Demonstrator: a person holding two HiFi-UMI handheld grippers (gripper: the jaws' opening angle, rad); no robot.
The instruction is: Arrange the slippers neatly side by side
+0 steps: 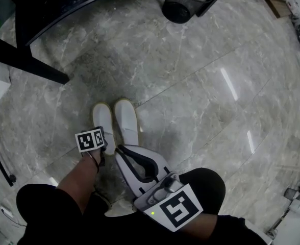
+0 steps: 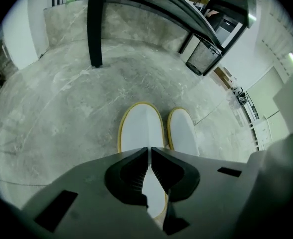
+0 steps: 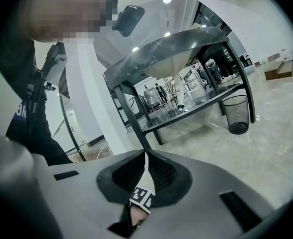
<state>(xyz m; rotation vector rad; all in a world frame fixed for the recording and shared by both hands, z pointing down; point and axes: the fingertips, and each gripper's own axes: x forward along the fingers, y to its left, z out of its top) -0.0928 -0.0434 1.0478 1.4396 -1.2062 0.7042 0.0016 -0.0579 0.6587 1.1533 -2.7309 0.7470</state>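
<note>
While hovering over the heel end of the left slipper [image 1: 103, 120], hold the left hand-held gripper [image 2: 149, 153] as it is: jaws drawn together to a thin slit, nothing clamped between them. Find the right slipper [image 1: 126, 119] just beside the left one, toes pointing the same way, flat on the floor [image 1: 201, 86]. Judge the arrangement as close to complete. Read the right hand-held gripper [image 3: 146, 156] as closed too and empty, raised and aimed across the room rather than at the footwear.

Guard against a careless lowering or sideways sweep of the left jaws, likely to catch a heel and push one slipper out of line. Expect easy sliding, given the polished, glossy, marble-patterned floor and light footwear. Avoid swinging the bulky right hand-held gripper low over the heels.

Note rounded toes, smooth white uppers, apparently soft, and a thin yellowish rim along each sole edge. Treat the uppers as easily dented under pinching.
</note>
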